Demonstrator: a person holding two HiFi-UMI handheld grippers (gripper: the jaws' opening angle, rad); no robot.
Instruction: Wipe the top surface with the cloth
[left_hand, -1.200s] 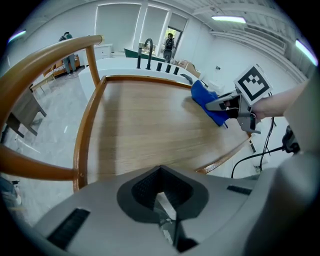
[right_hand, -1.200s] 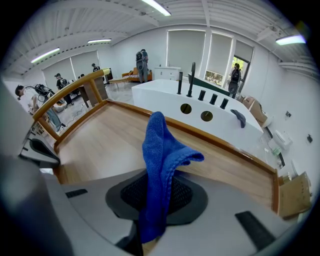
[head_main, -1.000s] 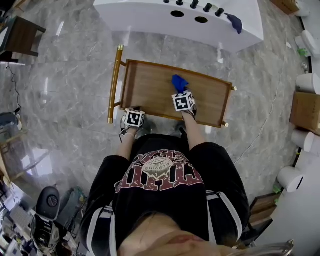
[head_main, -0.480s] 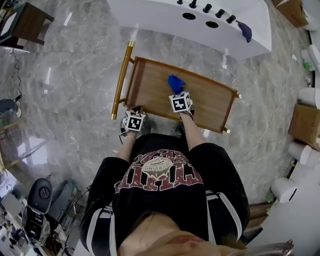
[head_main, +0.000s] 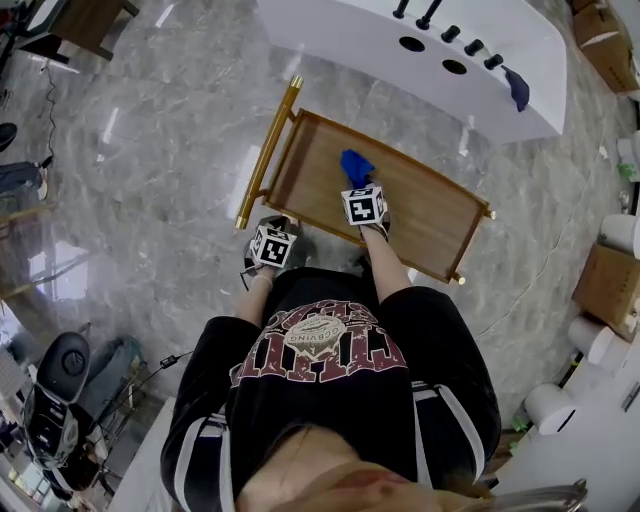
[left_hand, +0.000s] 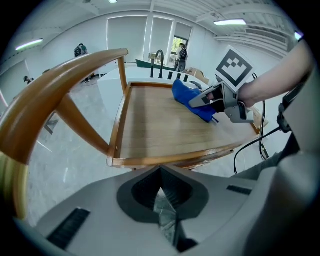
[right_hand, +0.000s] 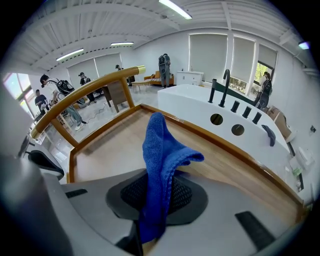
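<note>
Status, all bearings on the head view:

- Right gripper: fingers were clenched on the blue cloth. 1 fold was pinched low between the pads and the rest was left standing up and flopping over at 12 o'clock of the gripper.
- Cloth was located over the top surface of the wooden cart, toward the rail at 12 o'clock and nearer the gold handle end at 10 o'clock.
- Left gripper: fingers were closed together with nothing held. It was parked just off the cart's 8 o'clock corner, not over the wood.

Handling, as judged:
- Cloth is reckoned soft, light and limp, with no stiffness, so the pinched fold is unlikely to slip but the loose end will drag and bunch.
- A hold on the bunched middle is considered best, leaving a free flap to be pressed flat on the wood.
- The lacquered top is assumed smooth, and little friction is expected.

Not resolved:
- Whether the cloth was pressed on the wood or only brushing it could not be confirmed.
- Right fingertips were covered by cloth and, from above, by the marker cube.
- Anything under the cart top was hidden.
</note>
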